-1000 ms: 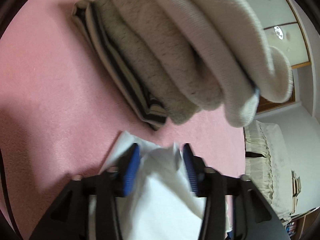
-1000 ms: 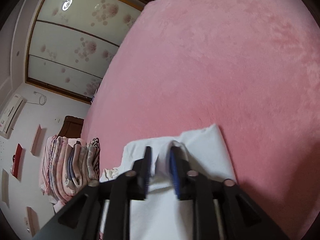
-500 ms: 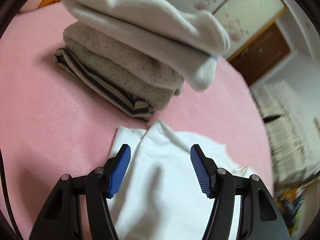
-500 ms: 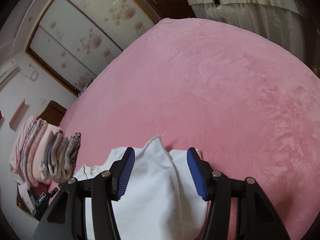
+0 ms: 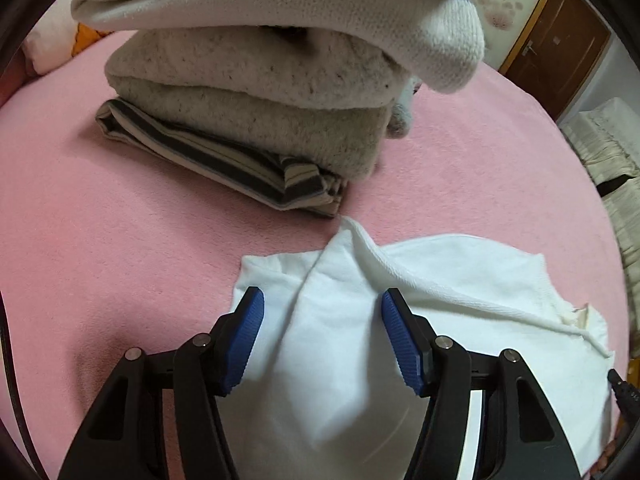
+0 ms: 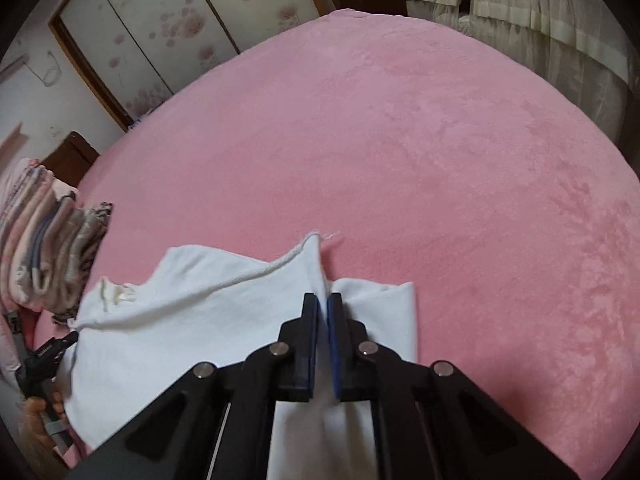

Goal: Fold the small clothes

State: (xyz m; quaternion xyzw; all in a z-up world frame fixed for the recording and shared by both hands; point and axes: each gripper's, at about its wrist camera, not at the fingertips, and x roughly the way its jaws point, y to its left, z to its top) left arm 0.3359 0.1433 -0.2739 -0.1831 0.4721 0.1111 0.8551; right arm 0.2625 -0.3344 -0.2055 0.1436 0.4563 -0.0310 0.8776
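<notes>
A white cloth [image 5: 440,292] lies partly folded on the pink bed cover [image 5: 120,240]. My left gripper [image 5: 322,312] is open, its blue pads [image 5: 248,332] on either side of a raised fold of the cloth, not pinching it. In the right wrist view the white cloth [image 6: 208,308] lies at the lower left, and my right gripper [image 6: 323,300] is shut on a ridge of it near its corner.
A stack of folded clothes [image 5: 260,120], striped at the bottom, fleece and white knit above, stands just beyond the cloth. Folded pink and striped fabrics [image 6: 44,232] lie at the left in the right wrist view. Pink cover [image 6: 440,180] stretches ahead; curtains [image 6: 540,20] hang beyond.
Both grippers opened and let go of the cloth half a second ago. Since then the right gripper has shut on a fold of the cloth; the left stays open and has lowered toward the bed.
</notes>
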